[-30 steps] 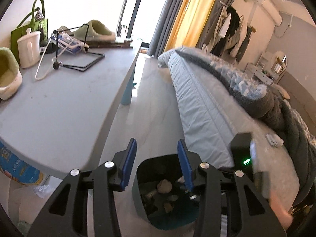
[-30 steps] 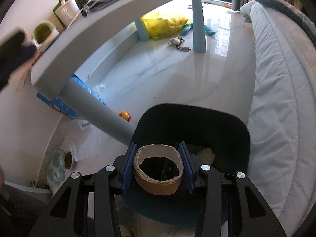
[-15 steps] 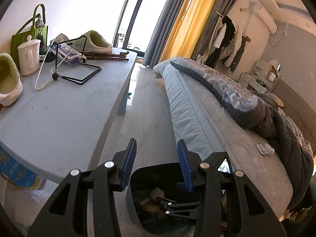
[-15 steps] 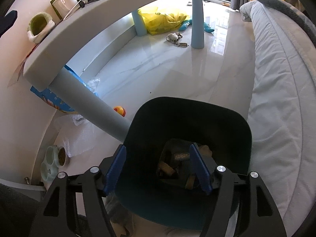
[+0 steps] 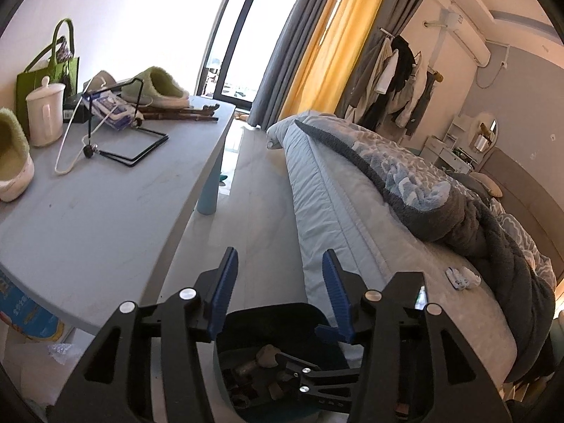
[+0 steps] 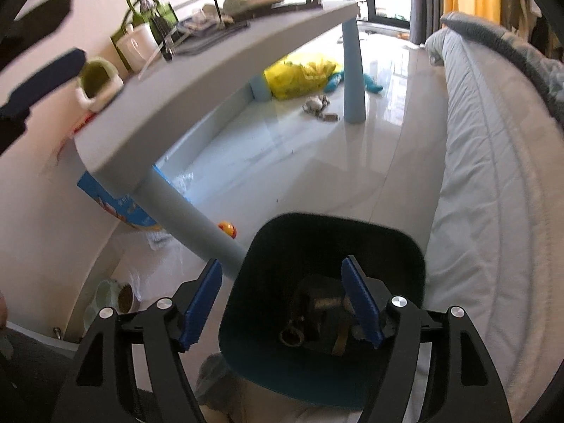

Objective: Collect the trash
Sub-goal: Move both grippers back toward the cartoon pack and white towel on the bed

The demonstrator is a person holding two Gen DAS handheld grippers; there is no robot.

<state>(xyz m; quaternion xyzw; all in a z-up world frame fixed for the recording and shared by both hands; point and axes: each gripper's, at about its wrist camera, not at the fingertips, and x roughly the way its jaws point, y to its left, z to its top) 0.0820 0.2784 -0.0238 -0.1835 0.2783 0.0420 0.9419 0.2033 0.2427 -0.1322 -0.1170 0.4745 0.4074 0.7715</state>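
Right below the right claw (image 6: pixel 282 303) sits the dark trash bin (image 6: pixel 405 246), with scraps, maybe cardboard, inside. Its jaws have just been opening and hold nothing. The left claw (image 5: pixel 278 282), apart and empty too, points over the bin toward the worktop (image 5: pixel 105 218).

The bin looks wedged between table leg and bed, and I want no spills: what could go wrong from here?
1. The right gripper hangs over the bin with nothing between its jaws, which have just been opening; swinging away low, it could clip the rim and tip the bin.
2. The table leg stands right beside the bin, so a sideways move may knock it.
3. The left gripper is close above the same bin; the two could collide.
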